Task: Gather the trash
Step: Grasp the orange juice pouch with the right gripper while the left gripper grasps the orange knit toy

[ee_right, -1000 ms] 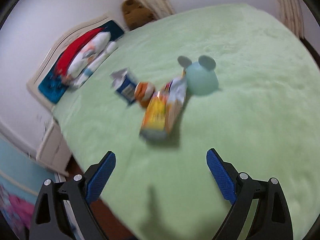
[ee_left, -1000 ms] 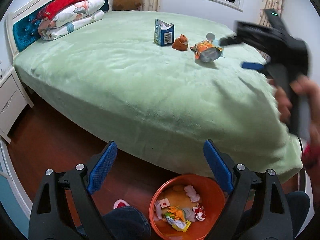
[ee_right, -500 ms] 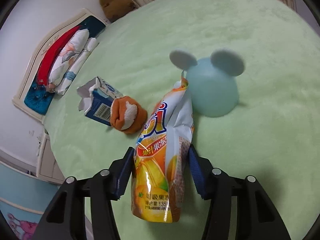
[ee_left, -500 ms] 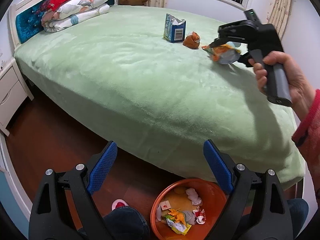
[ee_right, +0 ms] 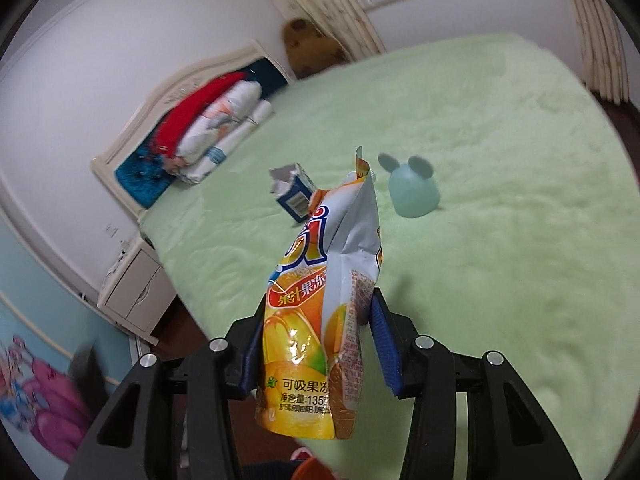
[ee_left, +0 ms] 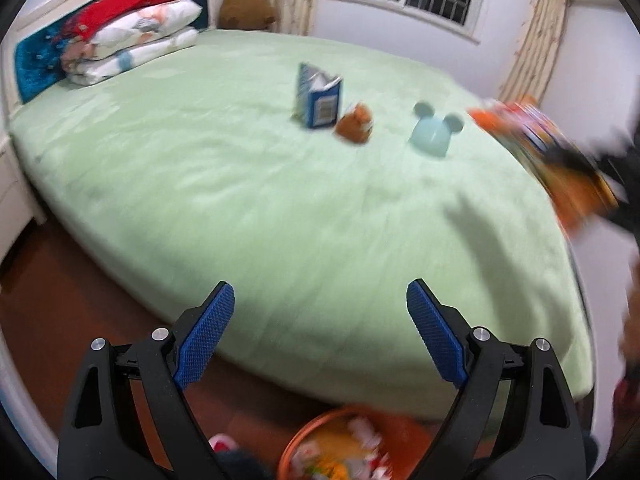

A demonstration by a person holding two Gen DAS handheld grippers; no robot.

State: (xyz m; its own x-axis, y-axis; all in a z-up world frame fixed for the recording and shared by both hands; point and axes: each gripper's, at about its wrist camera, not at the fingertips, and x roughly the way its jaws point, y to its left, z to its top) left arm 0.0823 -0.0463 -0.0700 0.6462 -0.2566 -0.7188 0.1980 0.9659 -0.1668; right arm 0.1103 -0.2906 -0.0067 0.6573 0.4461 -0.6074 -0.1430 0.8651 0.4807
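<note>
The right tool (ee_right: 316, 344) is clamped on an orange jelly pouch (ee_right: 320, 320), its blue pads pressing the lower half of the pouch from both sides. The pouch stands upright in the grip, lifted clear of the green bed (ee_right: 500, 220); in the left wrist view it shows only as an orange blur at the right edge. The left tool (ee_left: 320, 332) has its fingers wide apart and holds nothing, hanging over the near edge of the bed.

Below the left tool, at the bottom edge of its view, sits an orange bin (ee_left: 316, 436) on the floor, with several scraps already in it, so part of the collecting looks done. The pouch is in transit and, judging by the task, needs to be carried down to that bin and released.

Left on the bed are a torn blue carton (ee_left: 320, 100) and, just beside it, a crumpled orange-brown wrapper (ee_left: 355, 126). A pale blue mouse-eared cup (ee_left: 434, 136) lies near them; whether it counts as trash cannot be told. At least two pieces probably remain after the pouch.
</note>
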